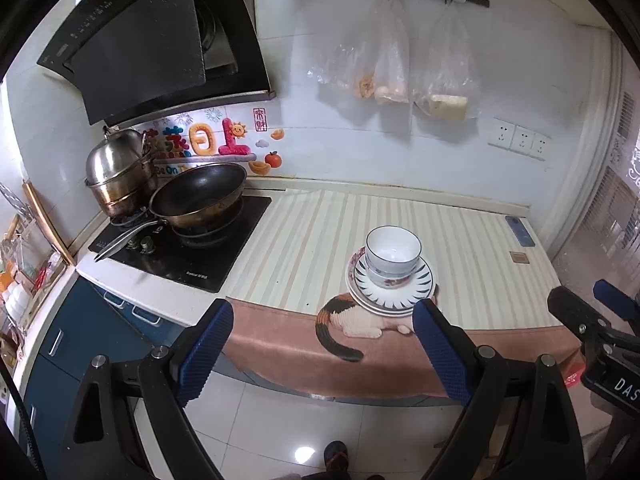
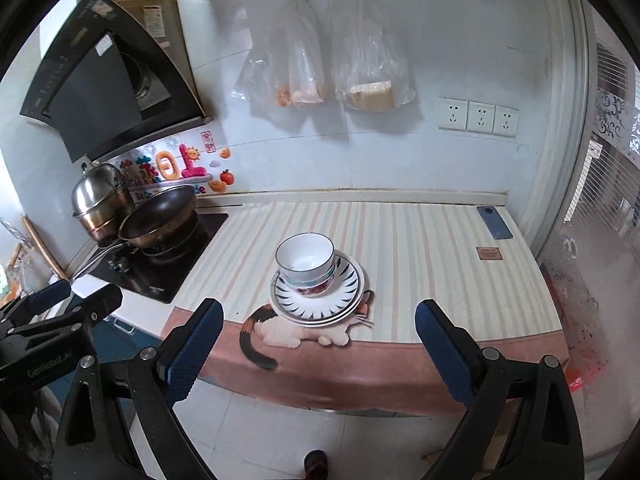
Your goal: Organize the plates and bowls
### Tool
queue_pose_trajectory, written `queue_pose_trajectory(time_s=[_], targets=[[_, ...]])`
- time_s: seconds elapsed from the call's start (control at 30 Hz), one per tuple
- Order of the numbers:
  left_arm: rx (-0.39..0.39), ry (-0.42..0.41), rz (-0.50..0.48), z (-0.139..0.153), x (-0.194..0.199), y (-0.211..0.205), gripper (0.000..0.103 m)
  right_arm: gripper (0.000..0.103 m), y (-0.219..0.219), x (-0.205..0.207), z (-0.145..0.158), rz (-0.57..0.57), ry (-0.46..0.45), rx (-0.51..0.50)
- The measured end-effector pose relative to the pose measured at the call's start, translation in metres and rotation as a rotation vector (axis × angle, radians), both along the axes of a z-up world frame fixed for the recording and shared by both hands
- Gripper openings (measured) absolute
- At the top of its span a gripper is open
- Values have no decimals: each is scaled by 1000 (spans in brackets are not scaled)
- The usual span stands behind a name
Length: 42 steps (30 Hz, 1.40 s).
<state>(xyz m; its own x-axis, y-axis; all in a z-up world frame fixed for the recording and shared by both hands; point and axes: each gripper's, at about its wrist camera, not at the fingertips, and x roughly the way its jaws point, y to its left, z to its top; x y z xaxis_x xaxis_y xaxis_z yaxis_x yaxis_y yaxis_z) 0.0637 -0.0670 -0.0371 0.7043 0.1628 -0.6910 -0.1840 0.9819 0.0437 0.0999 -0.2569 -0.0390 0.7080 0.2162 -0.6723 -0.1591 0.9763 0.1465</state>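
Two bowls (image 2: 306, 266) nested on stacked plates (image 2: 320, 300), both grippers — left gripper (image 1: 324, 314), right gripper (image 2: 318, 314) — released, empty.

A home kitchen. Ahead and left, a stove (image 1: 188, 248) with wok (image 1: 199, 194) and pots under an extractor hood (image 1: 152, 40). Straight ahead, tiled wall with sockets (image 1: 520, 142).

Striped counter (image 2: 420, 248) lies open around the stacked dishes (image 2: 316, 280); wok (image 2: 160, 216) crowds left.

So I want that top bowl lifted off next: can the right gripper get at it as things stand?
Probably yes. The right gripper is open and empty, back from the counter edge, and nothing stands between it and the top bowl on the stacked plates.
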Motion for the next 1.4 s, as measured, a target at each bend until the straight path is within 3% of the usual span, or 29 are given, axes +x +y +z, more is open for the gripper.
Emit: queue_pose_trajectory(time_s=[0.37,1.4], targets=[[5,-25,10,5,-32,-5,92,99,1,-46,14,10,-42,1],[-15,-23,9,2,-41,7,92,100,-3,-44,2,-1,-11,1]])
